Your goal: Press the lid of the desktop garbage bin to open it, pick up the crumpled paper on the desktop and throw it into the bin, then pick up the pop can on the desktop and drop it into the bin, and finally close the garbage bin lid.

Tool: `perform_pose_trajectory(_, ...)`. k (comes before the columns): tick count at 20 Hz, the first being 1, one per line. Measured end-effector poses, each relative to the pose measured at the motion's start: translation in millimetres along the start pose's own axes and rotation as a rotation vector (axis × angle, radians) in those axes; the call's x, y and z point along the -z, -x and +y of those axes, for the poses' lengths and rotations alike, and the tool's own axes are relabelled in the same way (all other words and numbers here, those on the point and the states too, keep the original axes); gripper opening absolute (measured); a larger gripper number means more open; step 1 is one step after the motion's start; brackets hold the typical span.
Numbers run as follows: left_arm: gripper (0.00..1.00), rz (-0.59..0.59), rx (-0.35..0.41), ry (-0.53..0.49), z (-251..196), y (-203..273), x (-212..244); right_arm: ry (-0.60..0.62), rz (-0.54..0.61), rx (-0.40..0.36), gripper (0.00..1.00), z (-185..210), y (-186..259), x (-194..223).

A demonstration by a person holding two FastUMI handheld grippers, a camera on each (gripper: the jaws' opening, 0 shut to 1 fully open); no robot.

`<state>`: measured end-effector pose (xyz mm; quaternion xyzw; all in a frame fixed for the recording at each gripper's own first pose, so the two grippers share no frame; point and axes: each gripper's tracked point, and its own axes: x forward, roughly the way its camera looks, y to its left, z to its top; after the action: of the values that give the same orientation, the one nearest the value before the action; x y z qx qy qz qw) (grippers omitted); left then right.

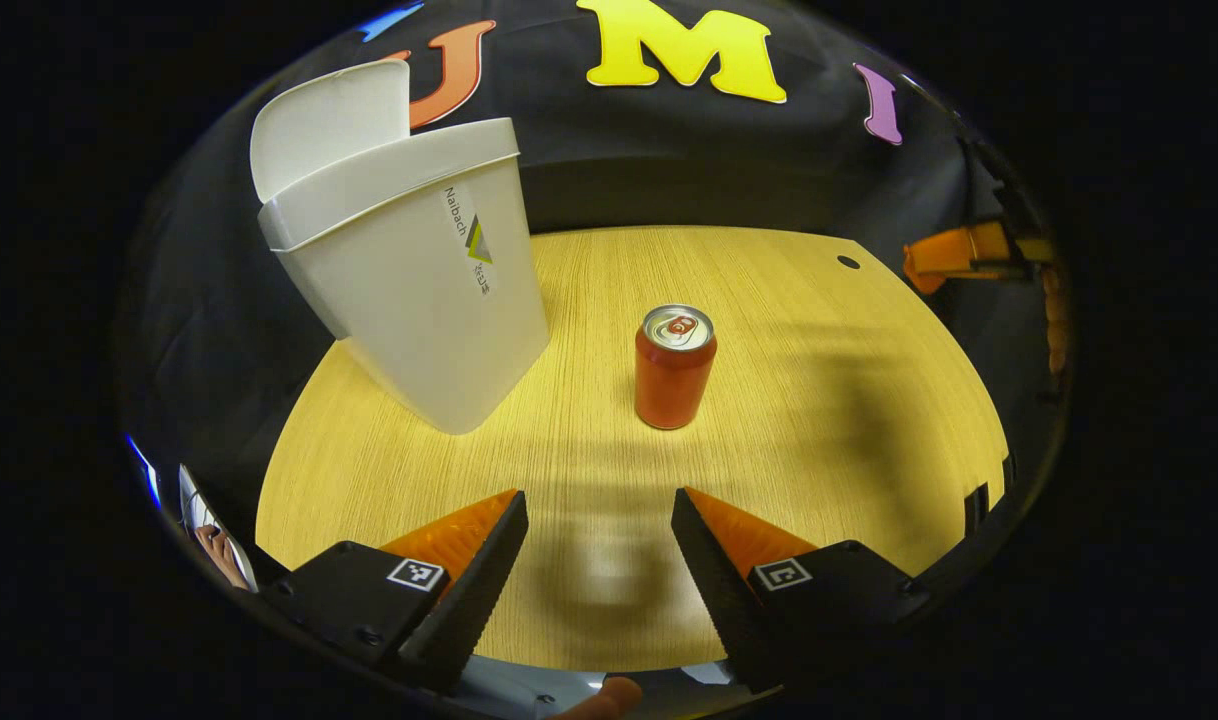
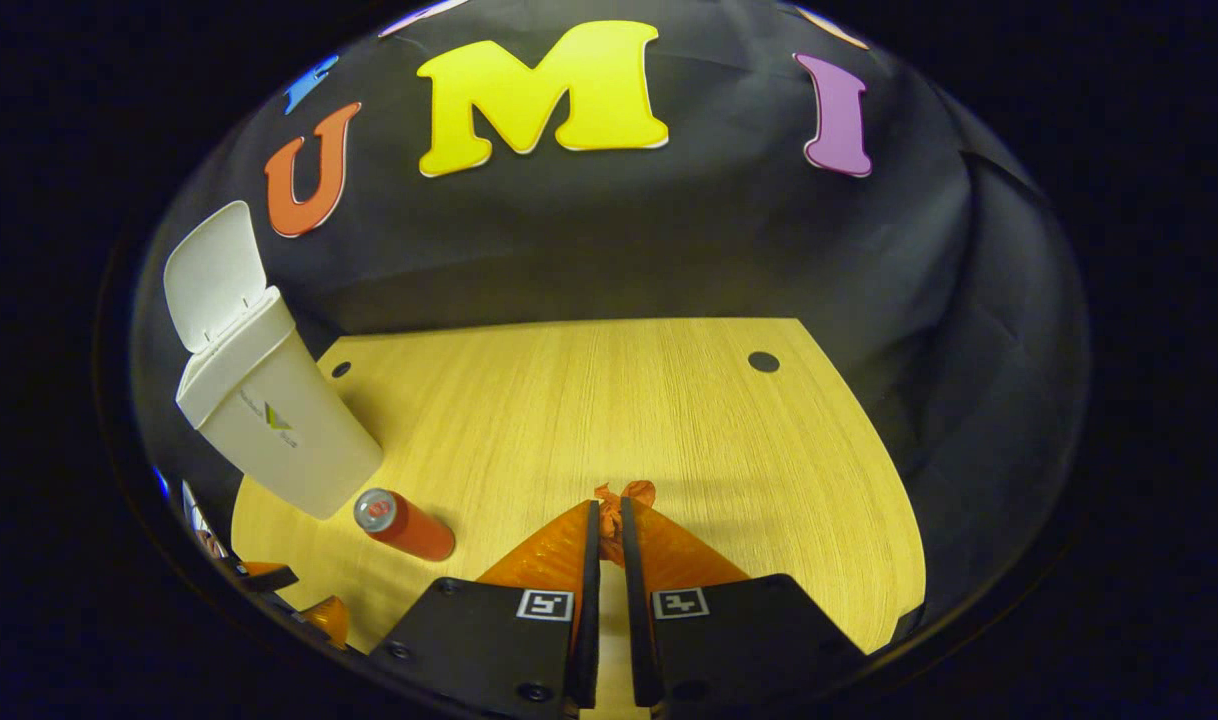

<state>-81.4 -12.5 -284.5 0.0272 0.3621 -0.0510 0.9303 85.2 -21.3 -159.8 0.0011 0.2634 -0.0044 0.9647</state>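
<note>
I see the white garbage bin (image 1: 409, 290) upright at the tabletop's (image 1: 819, 400) left rear with its lid (image 1: 324, 120) flipped up; from here I cannot tell what is inside. The pop can (image 1: 675, 366) stands upright just right of the bin, and my left gripper (image 1: 597, 520) hovers before it, fingers wide apart, holding nothing. My right gripper (image 2: 609, 525) has its fingers nearly closed, pinching the orange crumpled paper (image 2: 624, 496) above the tabletop, well apart from the bin.
</note>
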Motion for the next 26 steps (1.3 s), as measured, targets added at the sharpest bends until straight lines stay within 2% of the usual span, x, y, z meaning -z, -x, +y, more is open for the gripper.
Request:
perform_pose_trajectory(4,0.96,-0.01,0.016,0.018,11,6,2,0.082,-0.103,-0.043,0.14,40,12,-51)
perform_pose_trajectory(7,0.96,-0.02,0.014,0.036,25,10,4,0.133,-0.163,-0.092,0.12,82,19,-83)
perform_pose_trajectory(11,0.96,-0.028,-0.01,0.081,56,14,8,0.175,-0.218,-0.176,0.14,151,24,-110)
perform_pose_trajectory(20,0.96,-0.038,-0.102,0.157,144,21,32,0.287,-0.225,-0.348,0.14,308,25,-108)
perform_pose_trajectory(26,0.96,-0.033,-0.136,0.176,190,26,48,0.311,-0.199,-0.419,0.14,388,13,-91)
